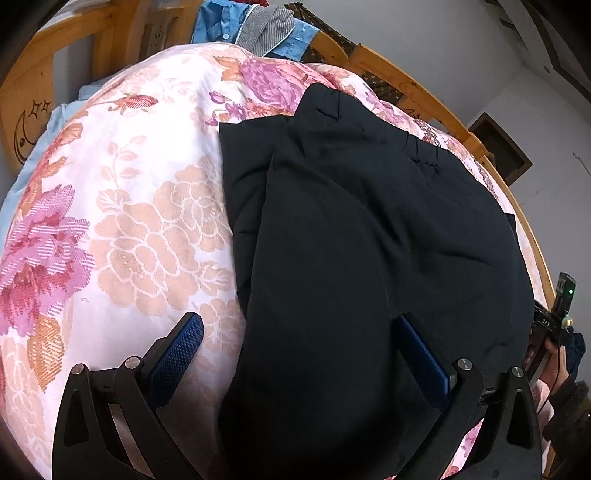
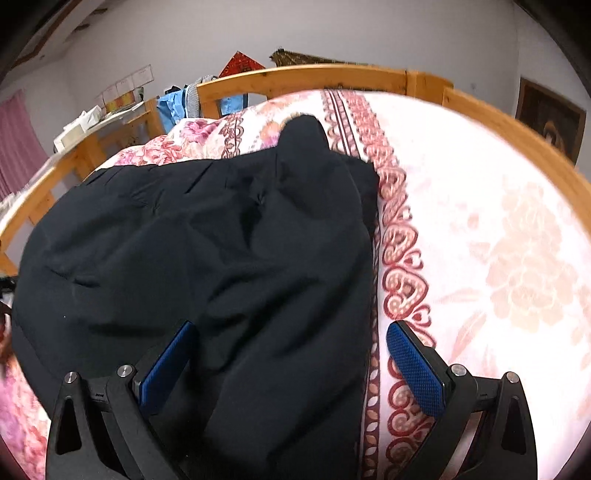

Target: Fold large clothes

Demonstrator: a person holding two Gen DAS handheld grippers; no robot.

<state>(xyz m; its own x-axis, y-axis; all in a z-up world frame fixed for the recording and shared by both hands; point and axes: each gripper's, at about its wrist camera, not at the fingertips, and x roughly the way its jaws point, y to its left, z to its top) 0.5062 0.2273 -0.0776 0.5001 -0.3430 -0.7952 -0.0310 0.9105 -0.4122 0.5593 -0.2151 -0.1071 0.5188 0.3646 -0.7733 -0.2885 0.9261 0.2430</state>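
- The black jacket (image 1: 369,229) is lying on the floral bedspread (image 1: 129,206) on top of a wooden-framed bed (image 1: 417,92). It looks partly folded already, with one side flapped over the middle so there's a long layered edge running near to far.
- The fabric is matte and really dark, kinda puffy, with soft creases all over. A narrow bit pokes out at the far end, maybe a collar or sleeve, can't say which.
- My left gripper (image 1: 299,350) hangs over the jacket's left edge, jaws spread wide, nothing pinched. The left blue pad (image 1: 177,354) sits above the bedspread and the right one above black fabric.
- My right gripper (image 2: 291,362) is over the jacket's right edge, also wide apart and holding nothing. Its right pad (image 2: 417,369) is over the red scroll border (image 2: 402,266) of the bedspread, the left pad over the jacket.
- In the left view my other hand (image 1: 554,354) shows at the right rim.
- Blue and grey clothes (image 1: 255,29) are draped over the far bed rail.
- The right view is a bit blurry.
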